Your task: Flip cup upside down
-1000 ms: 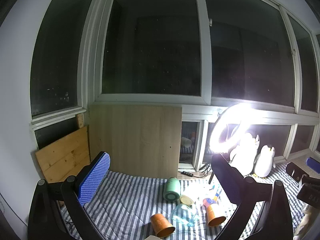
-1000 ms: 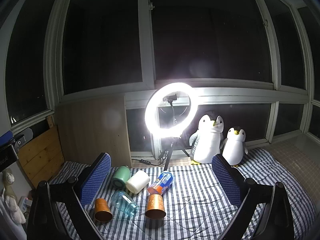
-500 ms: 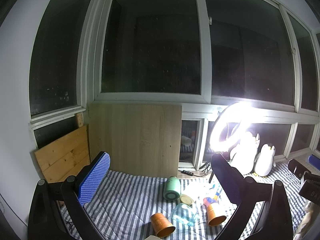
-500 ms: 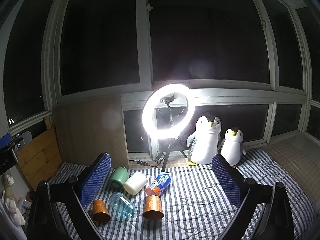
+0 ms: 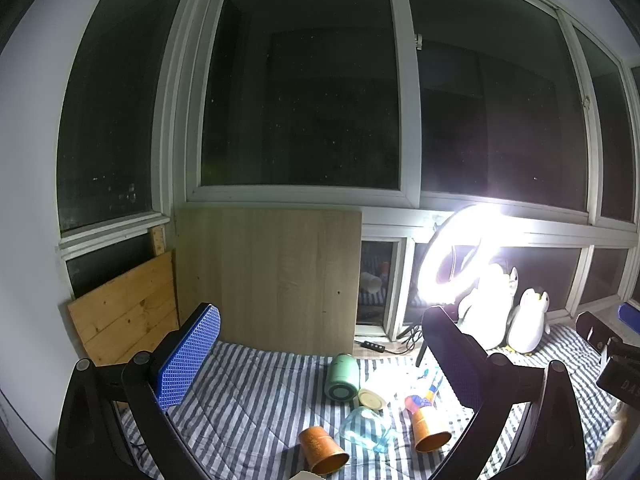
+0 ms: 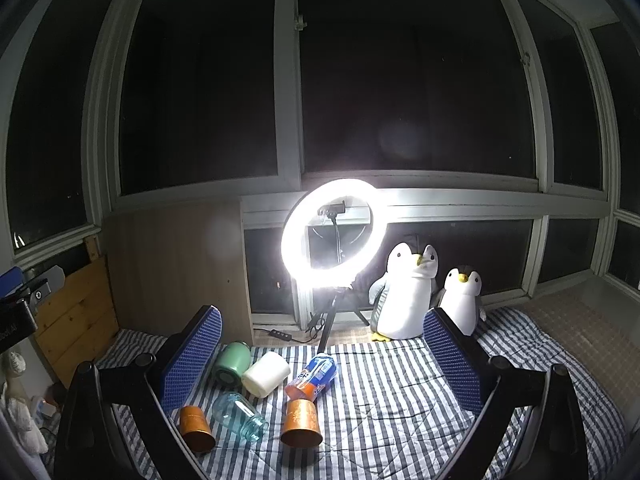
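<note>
Two orange cups lie on their sides on the striped bedding, mouths toward me: one (image 6: 302, 422) in the middle, the other (image 6: 194, 428) further left. The left wrist view shows them too, as the left orange cup (image 5: 320, 450) and the middle orange cup (image 5: 428, 428). A green cup (image 6: 234, 362), a white cup (image 6: 266, 372), a clear bluish jar (image 6: 240, 414) and a colourful can (image 6: 314, 376) lie among them. My right gripper (image 6: 322, 360) is open, above and short of the cups. My left gripper (image 5: 320, 360) is also open and holds nothing.
A lit ring light (image 6: 334, 232) on a tripod stands behind the cups, with two plush penguins (image 6: 404, 296) to its right. Wooden boards (image 5: 268, 276) lean against the window wall at the left. Striped bedding (image 6: 392, 396) stretches to the right of the cups.
The right wrist view has drifted slightly, so the cups sit a little lower and further left. The left view is nearly unchanged. Both grippers stay open.
</note>
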Demonstrator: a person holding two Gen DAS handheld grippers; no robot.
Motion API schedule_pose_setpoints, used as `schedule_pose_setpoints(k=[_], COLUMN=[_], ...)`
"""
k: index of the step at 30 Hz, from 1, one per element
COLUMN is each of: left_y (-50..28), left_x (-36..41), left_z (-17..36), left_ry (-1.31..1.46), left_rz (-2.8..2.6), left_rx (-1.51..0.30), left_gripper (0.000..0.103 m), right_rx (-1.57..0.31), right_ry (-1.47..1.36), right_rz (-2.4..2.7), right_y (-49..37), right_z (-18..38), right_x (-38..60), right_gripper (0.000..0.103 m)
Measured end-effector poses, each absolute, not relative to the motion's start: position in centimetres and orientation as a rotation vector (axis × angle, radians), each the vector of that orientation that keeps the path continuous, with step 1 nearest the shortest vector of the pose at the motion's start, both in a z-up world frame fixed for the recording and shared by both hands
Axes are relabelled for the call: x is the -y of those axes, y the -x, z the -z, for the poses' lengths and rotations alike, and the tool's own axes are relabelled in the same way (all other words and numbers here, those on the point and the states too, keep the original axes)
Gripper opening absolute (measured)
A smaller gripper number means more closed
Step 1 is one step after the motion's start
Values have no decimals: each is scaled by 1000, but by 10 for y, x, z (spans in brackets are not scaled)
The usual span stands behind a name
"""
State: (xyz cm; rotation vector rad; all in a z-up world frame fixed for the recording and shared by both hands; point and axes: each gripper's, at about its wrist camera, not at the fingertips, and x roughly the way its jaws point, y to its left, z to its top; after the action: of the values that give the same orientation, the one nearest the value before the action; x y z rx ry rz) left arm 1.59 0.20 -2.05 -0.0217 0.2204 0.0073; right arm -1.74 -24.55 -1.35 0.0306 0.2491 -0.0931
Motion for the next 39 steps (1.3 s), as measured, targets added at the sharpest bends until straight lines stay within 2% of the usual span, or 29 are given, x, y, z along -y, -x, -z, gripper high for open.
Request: schedule_pose_setpoints(k=[9,15,39], left_y=[-21,-32,-83], left_x=[1,4,-8], left_z=[24,33,105], left_ry=[20,18,31], left_rz=[-5,9,-114], left_rx=[-245,-299,-503], left_gripper=[102,103,102], right_rx=[-276,-403,-885], right_ry=[-17,-68,-226], right_rz=[91,26,-21], right_y=[5,-34,-241], right_z=[21,40,186], right_x=[243,257,309], right_gripper=[100,100,100])
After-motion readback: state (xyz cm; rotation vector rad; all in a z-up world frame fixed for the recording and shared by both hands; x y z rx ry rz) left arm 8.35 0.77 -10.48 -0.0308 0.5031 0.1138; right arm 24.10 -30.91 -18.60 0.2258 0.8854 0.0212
